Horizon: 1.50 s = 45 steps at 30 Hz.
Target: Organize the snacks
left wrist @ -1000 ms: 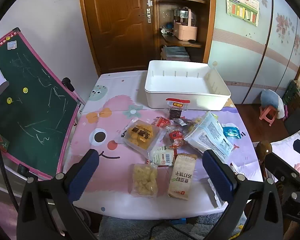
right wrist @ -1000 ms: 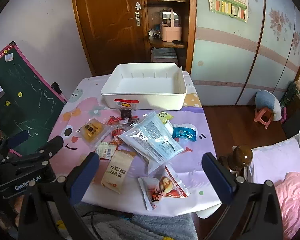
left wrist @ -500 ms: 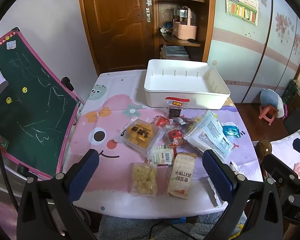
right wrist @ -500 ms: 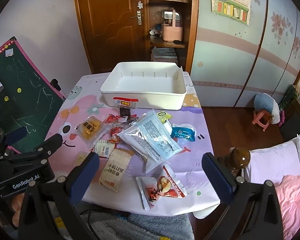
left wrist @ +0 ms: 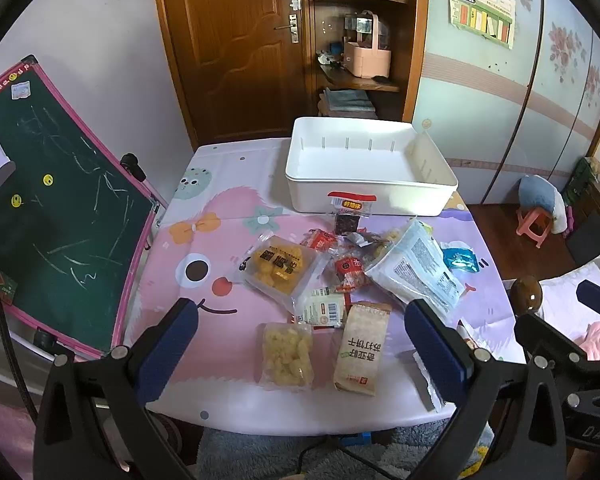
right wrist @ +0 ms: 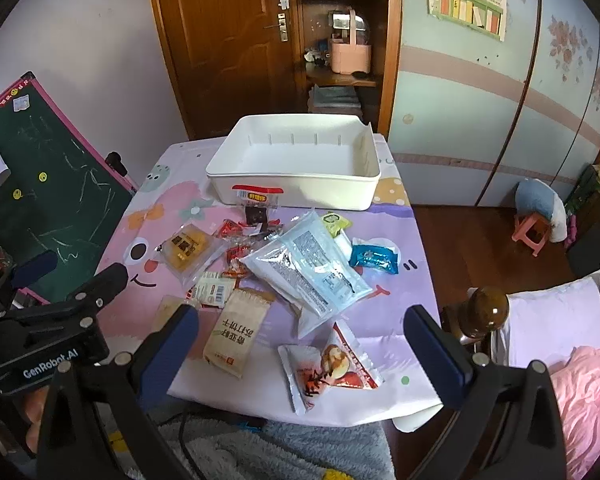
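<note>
We are looking down along two pairs of tongs at a bench (left wrist: 228,396) covered in a pink and lilac cartoon cloth. Against its left side a green chalkboard (left wrist: 52,216) with a pink frame is leaning. At the far end of the bench a white plastic bin (left wrist: 370,196) is sitting empty, with a red-topped snack packet (left wrist: 350,212) propped against its front wall. Nearer us, loose snacks are lying in a heap: a large pale blue bag (right wrist: 306,270) is overlapping the pile's right side, a clear pack of yellow cakes (left wrist: 278,270) is lying on the left, and a tan cracker packet (left wrist: 362,350) is sitting beside a small clear bag of pale yellow pieces (left wrist: 286,354). A small blue packet (right wrist: 374,260) is resting apart on the right, and a red and white pouch (right wrist: 328,368) is lying by the near edge. We are holding the left tongs (left wrist: 300,344) spread wide apart above the near edge, gripping nothing. We are holding the right tongs (right wrist: 300,344) likewise wide apart and empty.
</note>
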Tool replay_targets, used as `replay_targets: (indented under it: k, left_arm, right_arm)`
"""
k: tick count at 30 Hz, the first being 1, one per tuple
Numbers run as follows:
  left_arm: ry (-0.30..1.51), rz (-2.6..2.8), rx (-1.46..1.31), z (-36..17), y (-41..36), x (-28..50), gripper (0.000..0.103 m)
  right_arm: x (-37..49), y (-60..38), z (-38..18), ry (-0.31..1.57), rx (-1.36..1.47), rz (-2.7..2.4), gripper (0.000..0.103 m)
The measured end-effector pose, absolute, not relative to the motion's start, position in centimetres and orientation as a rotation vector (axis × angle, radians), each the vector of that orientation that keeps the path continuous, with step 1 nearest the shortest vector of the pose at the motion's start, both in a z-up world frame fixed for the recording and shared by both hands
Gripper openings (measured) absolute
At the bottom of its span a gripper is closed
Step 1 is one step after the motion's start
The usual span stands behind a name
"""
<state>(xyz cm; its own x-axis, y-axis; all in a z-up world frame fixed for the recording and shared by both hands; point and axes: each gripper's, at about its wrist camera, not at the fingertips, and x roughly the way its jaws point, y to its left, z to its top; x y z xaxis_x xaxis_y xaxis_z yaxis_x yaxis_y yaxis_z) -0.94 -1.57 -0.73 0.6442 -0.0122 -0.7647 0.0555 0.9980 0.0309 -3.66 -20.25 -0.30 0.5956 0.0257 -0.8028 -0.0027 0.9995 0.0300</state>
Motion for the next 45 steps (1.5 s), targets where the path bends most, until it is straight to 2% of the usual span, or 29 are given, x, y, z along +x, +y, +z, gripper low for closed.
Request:
replay_targets:
  k: [24,35,45]
  left_arm:
    - [0.886,-0.067,0.05,-0.8,-2.2,-1.4,0.103]
    - [0.903,-0.099,0.056,-0.9,-1.8,-0.5,0.103]
    - [0.916,-0.115,0.069,-1.3,-1.8,-0.4,0.103]
  right_arm:
    - [-3.7,-20.8,-0.7,0.951,0.071,0.087,0.102]
    - [-3.4,-21.4,-1.7,0.985,0.071,0.122,0.082]
    - [-3.3,-21.3,-2.0,0.984,0.065,0.136,0.081]
